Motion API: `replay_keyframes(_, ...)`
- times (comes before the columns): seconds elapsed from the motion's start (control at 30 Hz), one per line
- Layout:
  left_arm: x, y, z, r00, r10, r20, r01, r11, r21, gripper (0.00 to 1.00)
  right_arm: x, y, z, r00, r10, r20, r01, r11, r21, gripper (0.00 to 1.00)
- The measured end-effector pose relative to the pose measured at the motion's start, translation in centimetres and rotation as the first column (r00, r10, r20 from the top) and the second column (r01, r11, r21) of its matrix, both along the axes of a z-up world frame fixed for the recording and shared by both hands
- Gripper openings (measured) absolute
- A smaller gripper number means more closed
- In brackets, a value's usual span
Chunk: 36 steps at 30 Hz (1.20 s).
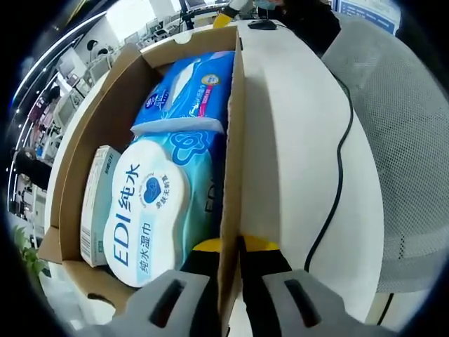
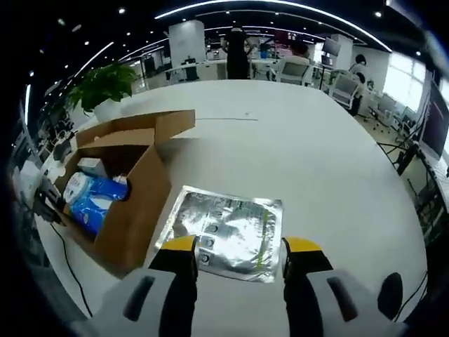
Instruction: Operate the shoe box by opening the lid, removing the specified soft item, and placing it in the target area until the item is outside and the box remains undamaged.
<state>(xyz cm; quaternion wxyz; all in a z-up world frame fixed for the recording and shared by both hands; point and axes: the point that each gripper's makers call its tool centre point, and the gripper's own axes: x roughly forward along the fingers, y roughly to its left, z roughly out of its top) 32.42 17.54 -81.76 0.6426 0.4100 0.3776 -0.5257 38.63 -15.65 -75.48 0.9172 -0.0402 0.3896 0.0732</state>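
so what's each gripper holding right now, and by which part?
Left gripper clamps the cardboard box by its side wall's top edge. Right gripper is open, holding nothing, above the silver pouch.

Both grippers have grey bodies and black fingers (image 2: 184, 281) tipped with yellow.

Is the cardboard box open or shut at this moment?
Open: the brown cardboard box has its flap folded back, and blue wet-wipe packs show inside.

Matt cardboard box (image 2: 133, 203), glossy plastic wipes pack (image 1: 158, 210), shiny foil pouch (image 2: 228, 232).
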Motion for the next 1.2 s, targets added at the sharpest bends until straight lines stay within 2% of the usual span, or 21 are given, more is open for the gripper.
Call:
replay_keyframes(0.07,0.0,0.0,0.0,1.000,0.000,0.000,0.000,1.000,0.000,0.03,0.1,0.7,-0.2,1.000,0.012,0.003,-0.012,1.000,-0.001,0.50)
replay_keyframes(0.37,0.0,0.0,0.0,1.000,0.000,0.000,0.000,1.000,0.000,0.03,1.4,0.7,-1.1,0.999,0.040,0.001,-0.040,0.999,-0.021,0.50)
replay_keyframes(0.77,0.1,-0.1,-0.1,1.000,0.001,0.000,-0.001,1.000,0.000,0.03,1.5,1.5,-3.8,0.998,0.052,-0.040,-0.053,0.998,-0.030,0.50)
replay_keyframes(0.97,0.1,-0.1,-0.1,1.000,0.001,-0.001,-0.001,1.000,0.001,0.03,1.3,1.8,-5.4,0.995,0.068,-0.076,-0.072,0.996,-0.054,0.50)
replay_keyframes(1.07,0.1,-0.1,0.0,1.000,0.001,-0.001,-0.001,1.000,0.001,0.03,0.4,2.0,-6.5,0.990,0.075,-0.119,-0.081,0.995,-0.050,0.48)
replay_keyframes(1.1,0.1,-0.1,0.0,1.000,0.001,-0.001,-0.001,1.000,0.001,0.03,0.8,1.8,-6.3,0.997,0.027,-0.069,-0.031,0.998,-0.050,0.49)
replay_keyframes(1.13,0.1,-0.1,0.0,1.000,0.001,-0.001,-0.001,1.000,0.000,0.03,0.5,1.8,-6.7,0.994,0.081,-0.078,-0.086,0.994,-0.062,0.48)
replay_keyframes(1.2,0.1,-0.1,0.0,1.000,0.001,0.000,-0.001,1.000,0.000,0.03,0.5,1.7,-6.6,0.993,0.089,-0.076,-0.094,0.994,-0.063,0.48)
